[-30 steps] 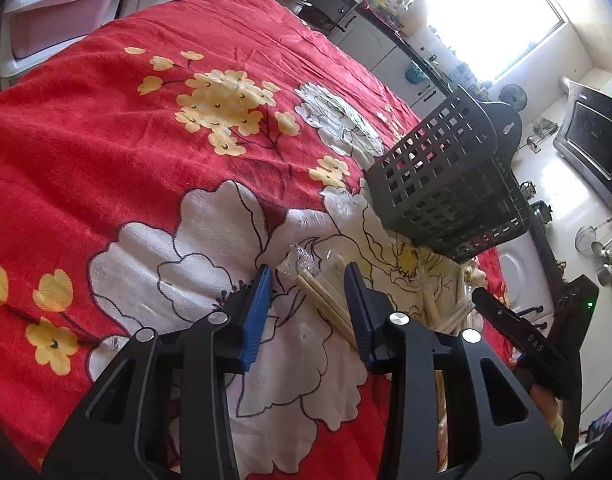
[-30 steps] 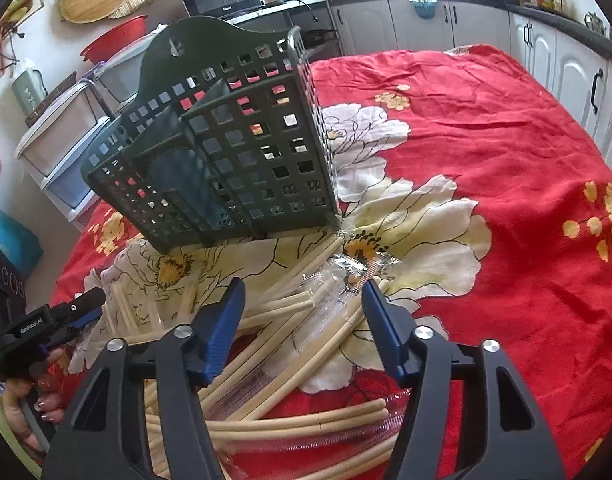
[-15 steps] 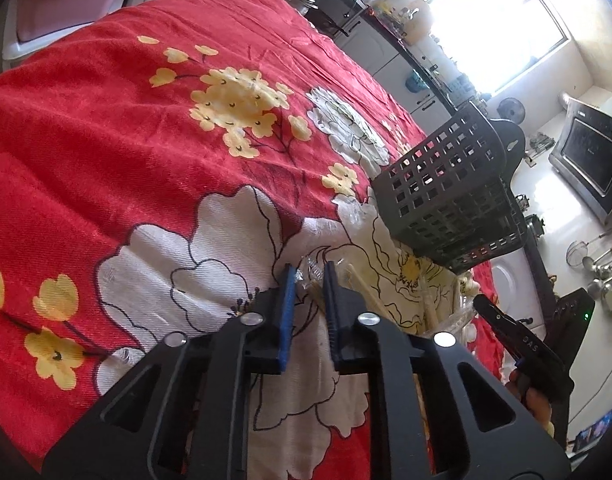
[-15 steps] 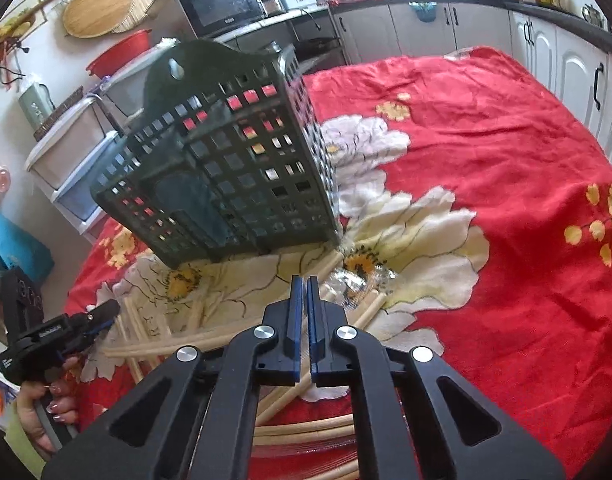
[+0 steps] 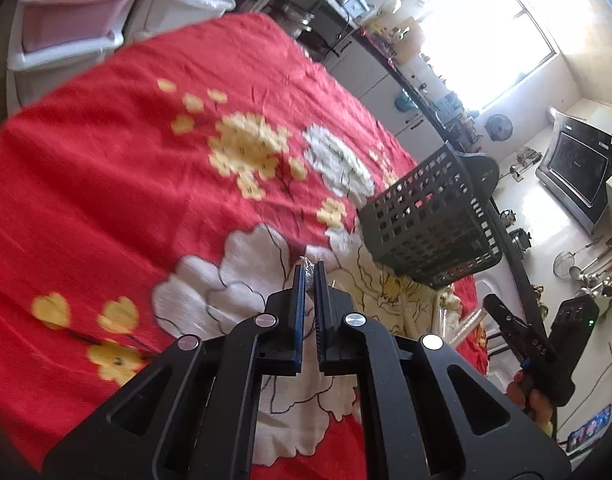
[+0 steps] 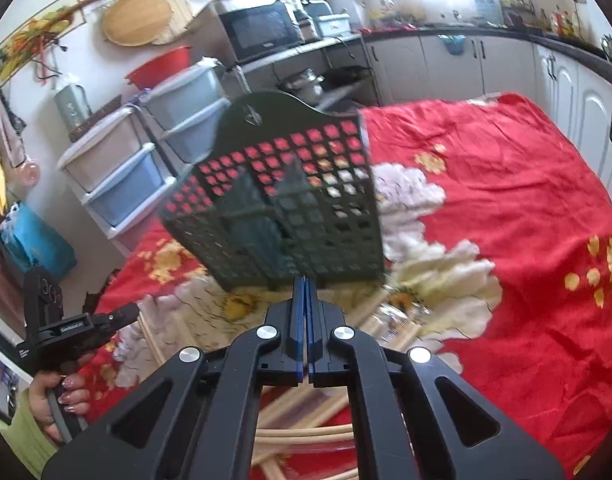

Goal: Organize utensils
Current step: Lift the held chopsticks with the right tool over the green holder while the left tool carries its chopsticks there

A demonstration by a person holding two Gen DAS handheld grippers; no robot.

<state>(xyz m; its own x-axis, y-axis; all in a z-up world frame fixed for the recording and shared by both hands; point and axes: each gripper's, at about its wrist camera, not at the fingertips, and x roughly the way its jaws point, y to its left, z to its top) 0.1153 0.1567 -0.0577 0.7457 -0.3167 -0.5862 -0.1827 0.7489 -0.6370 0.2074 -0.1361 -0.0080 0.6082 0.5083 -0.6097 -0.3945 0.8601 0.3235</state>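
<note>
Left wrist view shows the left gripper [image 5: 310,276], a black two-finger tool with blue pads, above a red tablecloth printed with white and yellow flowers [image 5: 126,168]. Its pads stand nearly together, with a thin gap between them, and a crinkled bit of clear plastic wrapping [image 5: 307,267] shows pinched at their tips. Whether a chopstick sits inside that wrapping cannot be told. Beyond the fingertips, to the right, a dark plastic lattice utensil basket [image 5: 425,220] stands on the cloth. The other gripper appears at the lower right edge of this view, held in a hand.

Right wrist view shows the right gripper [image 6: 305,284] with its blue pads pressed together, and nothing can be seen between them. It points at the base of the same dark lattice basket [image 6: 290,208], which is tilted and blurred, just ahead of the fingertips. A scattered pile of pale cream-coloured chopsticks [image 6: 306,432], some in clear plastic sleeves, lies on the cloth beneath and to both sides of the gripper, in front of the basket. At the left edge, a person's left hand with painted nails [image 6: 62,404] holds the handle of the left gripper. White plastic drawer units [image 6: 122,168] and a black microwave [image 6: 262,32] stand in the kitchen behind the table.
</note>
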